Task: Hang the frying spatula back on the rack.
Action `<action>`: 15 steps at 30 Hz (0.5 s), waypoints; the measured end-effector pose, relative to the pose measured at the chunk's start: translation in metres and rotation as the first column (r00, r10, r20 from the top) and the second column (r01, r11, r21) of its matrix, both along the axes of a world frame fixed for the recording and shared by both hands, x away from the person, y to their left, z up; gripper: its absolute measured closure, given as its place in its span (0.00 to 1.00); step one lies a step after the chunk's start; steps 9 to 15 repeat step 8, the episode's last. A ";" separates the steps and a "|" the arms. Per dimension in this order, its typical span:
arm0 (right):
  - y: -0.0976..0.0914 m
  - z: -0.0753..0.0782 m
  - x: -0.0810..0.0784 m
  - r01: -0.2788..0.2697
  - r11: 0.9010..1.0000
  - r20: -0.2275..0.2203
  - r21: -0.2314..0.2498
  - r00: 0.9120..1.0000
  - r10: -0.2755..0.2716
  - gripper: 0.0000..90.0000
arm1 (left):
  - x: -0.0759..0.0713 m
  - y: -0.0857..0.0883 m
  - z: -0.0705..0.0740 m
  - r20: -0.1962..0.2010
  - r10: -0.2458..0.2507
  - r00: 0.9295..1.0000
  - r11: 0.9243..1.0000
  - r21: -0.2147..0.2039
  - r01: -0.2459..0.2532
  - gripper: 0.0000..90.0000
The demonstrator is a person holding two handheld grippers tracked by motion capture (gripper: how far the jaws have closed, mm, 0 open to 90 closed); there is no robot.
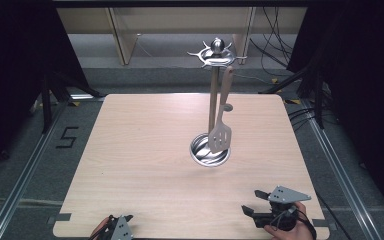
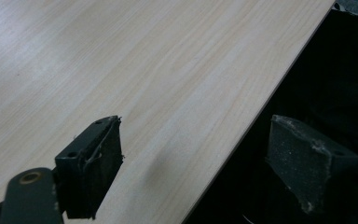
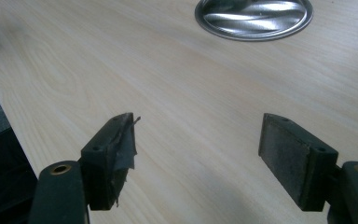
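Steel utensil stand (image 1: 212, 100) with hanging slotted spatula (image 1: 220, 134) rises mid-worktop (image 1: 145, 165), unobstructed, at eleven o'clock from the right gripper (image 1: 250, 202); both grippers' fingers (image 3: 114, 156) gape wide, empty; left gripper (image 2: 196, 161) overhangs the worktop edge.

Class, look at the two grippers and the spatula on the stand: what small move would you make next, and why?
Probably ease the right gripper forward toward the spatula. Its jaws stand open with nothing between them, it is the nearer gripper, and the spatula hangs from the stand with bare table between.
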State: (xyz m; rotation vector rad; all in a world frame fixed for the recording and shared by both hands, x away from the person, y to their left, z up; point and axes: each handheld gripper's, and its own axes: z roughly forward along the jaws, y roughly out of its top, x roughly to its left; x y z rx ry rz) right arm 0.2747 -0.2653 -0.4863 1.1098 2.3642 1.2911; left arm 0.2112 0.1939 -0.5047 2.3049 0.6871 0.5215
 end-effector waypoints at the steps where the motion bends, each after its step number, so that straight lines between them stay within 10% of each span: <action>1: -0.001 0.000 0.000 0.000 1.000 0.006 -0.005 1.000 0.000 0.31 | 0.000 0.000 -0.001 0.004 0.000 1.000 1.000 -0.006 0.000 0.19; 15: -0.006 0.000 0.002 -0.005 1.000 0.022 -0.017 1.000 0.006 0.31 | 0.000 0.000 0.000 0.001 0.002 1.000 1.000 0.000 -0.002 0.19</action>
